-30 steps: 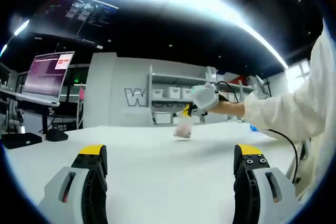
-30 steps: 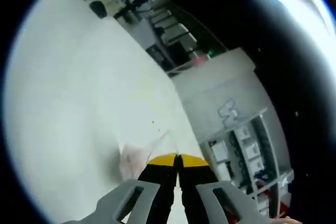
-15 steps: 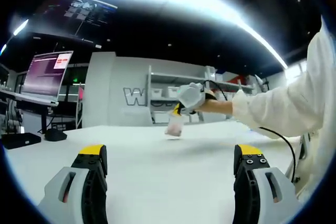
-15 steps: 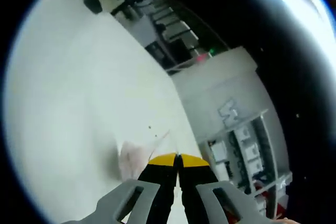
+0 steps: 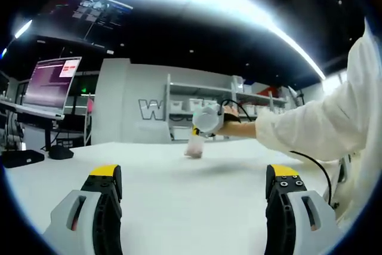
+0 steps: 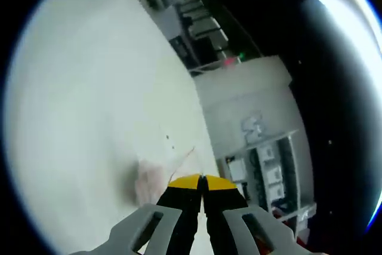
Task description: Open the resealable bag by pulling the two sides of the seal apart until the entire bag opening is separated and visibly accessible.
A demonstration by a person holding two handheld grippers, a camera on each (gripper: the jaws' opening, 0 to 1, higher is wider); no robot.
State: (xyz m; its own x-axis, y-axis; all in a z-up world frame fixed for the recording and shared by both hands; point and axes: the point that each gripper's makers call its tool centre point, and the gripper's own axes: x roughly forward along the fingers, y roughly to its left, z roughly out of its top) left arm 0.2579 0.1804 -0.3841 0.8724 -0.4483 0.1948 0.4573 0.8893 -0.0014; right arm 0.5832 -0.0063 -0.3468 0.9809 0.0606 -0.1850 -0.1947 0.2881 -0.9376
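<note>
A small clear resealable bag (image 5: pixel 194 146) with pinkish contents hangs above the white table (image 5: pixel 179 195), held up by my right gripper (image 5: pixel 197 129) in a gloved hand. In the right gripper view the same bag (image 6: pixel 150 178) dangles just left of my right gripper (image 6: pixel 202 180), whose yellow-tipped jaws are shut on the bag's top edge. My left gripper (image 5: pixel 194 174) stands open low over the table's near side, well short of the bag, with nothing between its jaws.
A person's white sleeve (image 5: pixel 310 126) reaches in from the right, with a black cable (image 5: pixel 316 162) hanging below it. A laptop (image 5: pixel 51 85) and dark devices (image 5: pixel 21 158) sit at the table's far left. White shelving (image 5: pixel 191 108) stands behind.
The right gripper has carried the bag leftward and farther out over the table in the left gripper view. The left gripper has not moved.
</note>
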